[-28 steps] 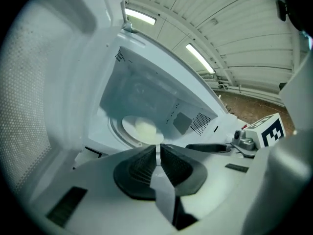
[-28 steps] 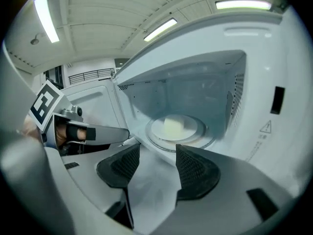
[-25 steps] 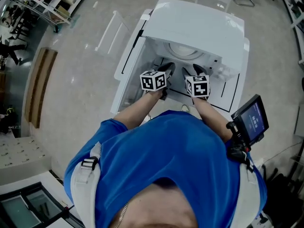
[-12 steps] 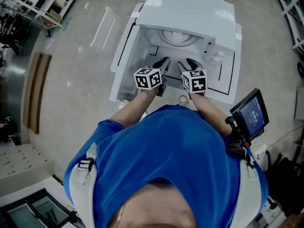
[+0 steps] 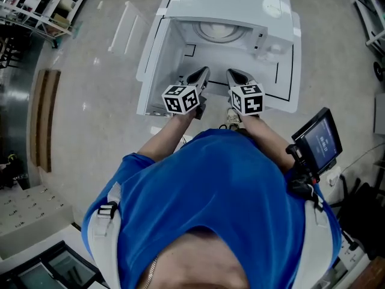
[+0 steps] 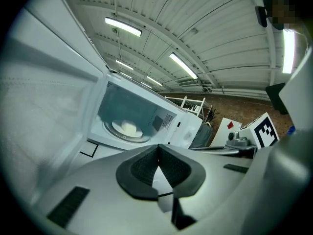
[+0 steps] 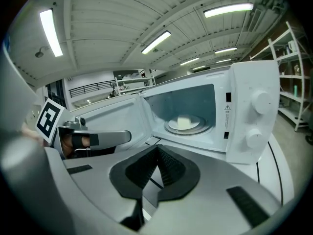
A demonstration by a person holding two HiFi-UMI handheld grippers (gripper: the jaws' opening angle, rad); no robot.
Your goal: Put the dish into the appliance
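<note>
The white microwave [image 5: 274, 17] stands with its door [image 5: 151, 47] swung open to the left. A pale dish [image 5: 221, 30] rests on the turntable inside, also visible as the dish [image 6: 128, 128] in the left gripper view and the dish [image 7: 184, 123] in the right gripper view. My left gripper [image 5: 203, 72] and right gripper [image 5: 231, 74] hover side by side in front of the cavity, outside it. The left gripper [image 6: 158, 149] is shut with nothing in it. The right gripper [image 7: 157, 149] has just been closing and is shut with nothing between its pads.
The microwave sits on a white table [image 5: 283, 98] marked with black lines. A small screen [image 5: 319, 144] hangs at the person's right side. A wooden bench [image 5: 43, 116] lies on the floor at the left, and shelving [image 5: 36, 5] stands at the far left.
Both grippers have drawn back from the microwave's mouth toward the person. The dish stays on the turntable and the door stays open.
</note>
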